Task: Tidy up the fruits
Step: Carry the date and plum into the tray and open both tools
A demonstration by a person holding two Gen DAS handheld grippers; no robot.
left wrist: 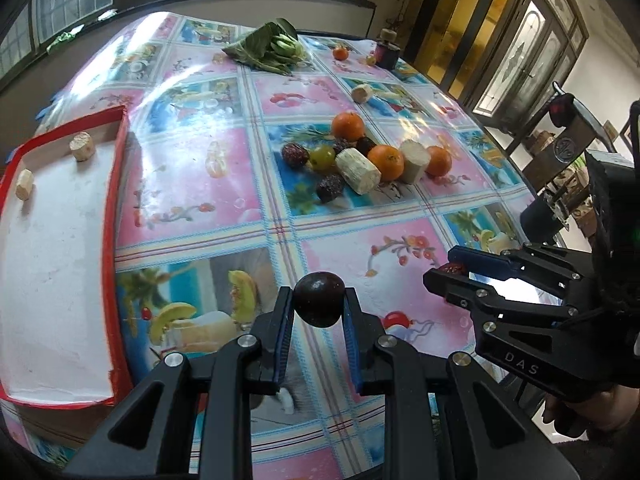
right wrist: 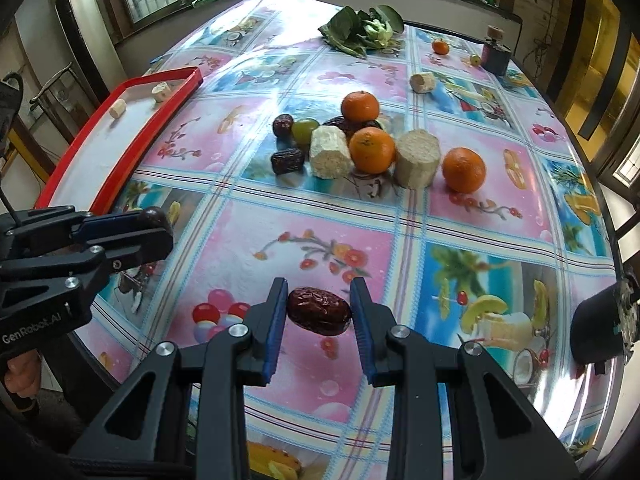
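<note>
Date (right wrist: 319,311) lengthwise across right hand-held gripper (right wrist: 319,312)

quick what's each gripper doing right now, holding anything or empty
Left gripper: closed on a round, dark purple fruit.
Right gripper: closed on a wrinkled, dark red date.

Both cams sit low behind their own fingers, looking forward and down across the table (left wrist: 208,208) toward the windows. Left wrist view sits left, catching the right gripper (left wrist: 452,270) at its right edge; right wrist view catches the left gripper (right wrist: 156,222). Both share the fruit pile (right wrist: 360,148) and red tray (left wrist: 116,200).
</note>
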